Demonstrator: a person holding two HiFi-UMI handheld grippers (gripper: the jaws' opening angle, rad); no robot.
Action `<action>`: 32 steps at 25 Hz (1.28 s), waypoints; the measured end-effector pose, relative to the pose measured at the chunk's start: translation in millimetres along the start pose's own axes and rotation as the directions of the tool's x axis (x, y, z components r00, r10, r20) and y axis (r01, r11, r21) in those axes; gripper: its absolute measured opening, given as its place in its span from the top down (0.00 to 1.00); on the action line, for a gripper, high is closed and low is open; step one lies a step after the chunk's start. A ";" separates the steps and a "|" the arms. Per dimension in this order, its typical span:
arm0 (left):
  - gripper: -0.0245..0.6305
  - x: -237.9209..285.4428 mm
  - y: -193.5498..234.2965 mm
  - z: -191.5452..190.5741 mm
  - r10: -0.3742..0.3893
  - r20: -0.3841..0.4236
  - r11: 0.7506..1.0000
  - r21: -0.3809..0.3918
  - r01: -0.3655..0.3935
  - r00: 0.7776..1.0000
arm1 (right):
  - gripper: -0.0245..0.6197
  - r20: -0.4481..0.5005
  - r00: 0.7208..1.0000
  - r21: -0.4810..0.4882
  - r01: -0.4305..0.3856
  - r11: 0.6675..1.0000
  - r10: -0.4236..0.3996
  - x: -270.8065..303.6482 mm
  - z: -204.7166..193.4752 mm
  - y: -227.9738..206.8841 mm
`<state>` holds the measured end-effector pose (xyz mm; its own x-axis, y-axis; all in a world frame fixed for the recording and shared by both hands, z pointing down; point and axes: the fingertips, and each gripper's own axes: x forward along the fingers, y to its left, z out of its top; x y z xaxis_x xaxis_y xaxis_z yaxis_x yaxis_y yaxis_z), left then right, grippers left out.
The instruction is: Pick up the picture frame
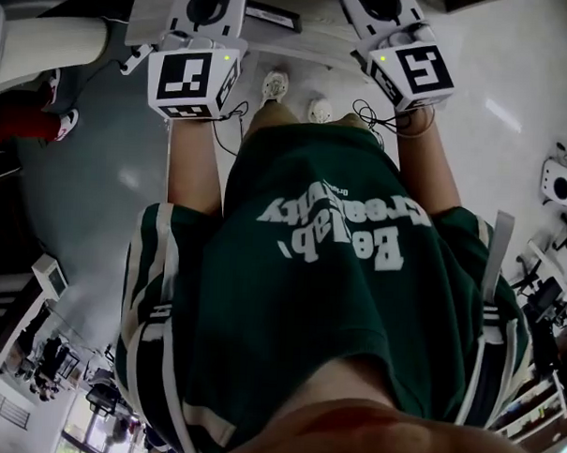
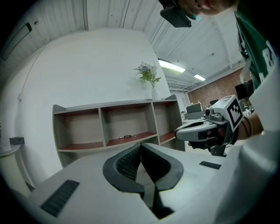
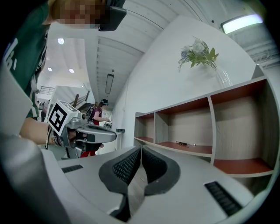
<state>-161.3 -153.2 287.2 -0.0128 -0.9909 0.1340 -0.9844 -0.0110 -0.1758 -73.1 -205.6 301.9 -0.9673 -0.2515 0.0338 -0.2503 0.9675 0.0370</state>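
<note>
No picture frame shows in any view. My left gripper [image 2: 141,145] is shut, its dark ribbed pads meeting with nothing between them. My right gripper [image 3: 141,149] is shut and empty too. Both point about level at a wooden shelf unit [image 2: 113,127] some way ahead. In the head view the left gripper [image 1: 206,20] and right gripper [image 1: 391,19] are held out side by side above the person's green shirt; their tips are cut off at the top edge. Each gripper view also catches the other gripper, the right gripper [image 2: 205,131] and the left gripper [image 3: 87,129].
The shelf unit [image 3: 197,127] has three open compartments with red-brown boards. A small dark object [image 2: 125,137] lies in the middle one. A glass vase of flowers [image 2: 149,78] stands on top. A white wall rises behind. Another person [image 3: 101,114] stands far off.
</note>
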 end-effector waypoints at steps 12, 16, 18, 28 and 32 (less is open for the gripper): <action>0.74 35.7 -3.7 -90.2 -0.398 -0.392 0.773 0.345 0.533 0.830 | 0.91 -0.051 0.992 0.042 0.115 0.992 -0.113 50.4 -15.4 -29.9; 0.71 28.1 -9.8 -146.7 -0.516 -0.590 0.525 0.355 0.774 0.621 | 0.91 -0.062 0.985 0.062 0.167 0.984 -0.164 70.9 -21.6 -33.8; 0.70 30.4 -10.6 -166.2 -0.539 -0.643 0.448 0.328 0.832 0.544 | 0.91 -0.071 0.980 0.061 0.192 0.980 -0.188 75.3 -21.8 -35.8; 0.66 39.8 -7.9 -260.0 -0.468 -0.855 0.067 0.219 0.974 0.224 | 0.91 -0.107 0.923 0.048 0.376 0.926 -0.369 60.9 -32.1 -60.2; 0.64 38.5 -14.1 -283.5 -0.465 -0.875 -0.005 0.153 0.988 0.133 | 0.91 -0.136 0.895 0.036 0.434 0.900 -0.426 50.1 -39.1 -61.1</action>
<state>-197.7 -153.2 571.3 0.3022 -0.0097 0.9532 0.0194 -0.9997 -0.0164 -104.5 -278.3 340.4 -0.7531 -0.6406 0.1500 -0.6465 0.7628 0.0120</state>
